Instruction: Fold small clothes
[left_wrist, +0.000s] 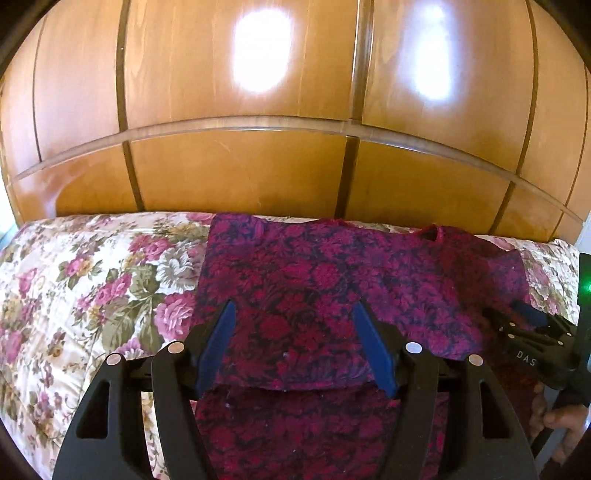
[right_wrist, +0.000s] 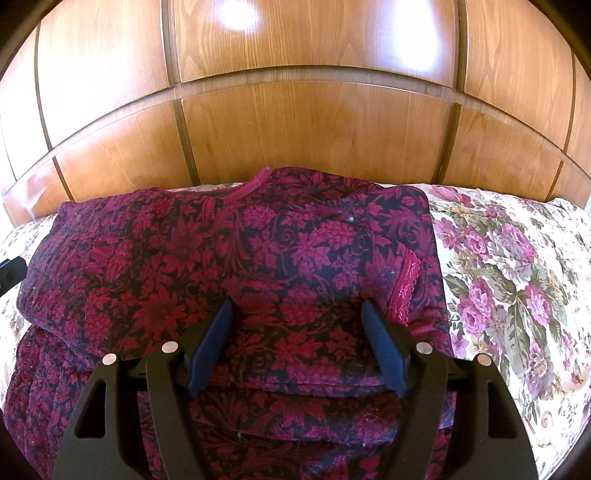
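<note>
- The garment (right_wrist: 236, 266), a dark top printed with red and magenta flowers, lies on the bed, over a floral quilt (right_wrist: 509, 280) in cream, pink and green.
- It is partly folded: an upper layer lies on a lower one, and the edge of that upper layer runs across just in front of both claws in their own views.
- A pink-trimmed neckline (right_wrist: 255, 184) shows at the far edge of the garment, close to the wardrobe side; a sleeve with a pink lace cuff (right_wrist: 404, 284) is turned in over the body of the garment on its right side.
- The left claw (left_wrist: 293, 332) is spread wide, its blue fingers (left_wrist: 221, 343) well apart above the cloth, with nothing between them.
- The right claw (right_wrist: 297, 332) is likewise spread wide with its blue fingers (right_wrist: 380, 343) apart over the folded layer, gripping nothing. Whether the fingertips touch the cloth I cannot tell.
- In the left wrist view the right claw's black body shows at the right edge, over the near right part of the garment, with part of a hand (left_wrist: 561, 424) below it.
- Behind the bed stands a wooden wardrobe (left_wrist: 258, 166) of glossy panels with bright light patches; it runs right along the far edge of the bed.
- Bare quilt lies to the left of the garment in the left view and to the right of it in the right view.
</note>
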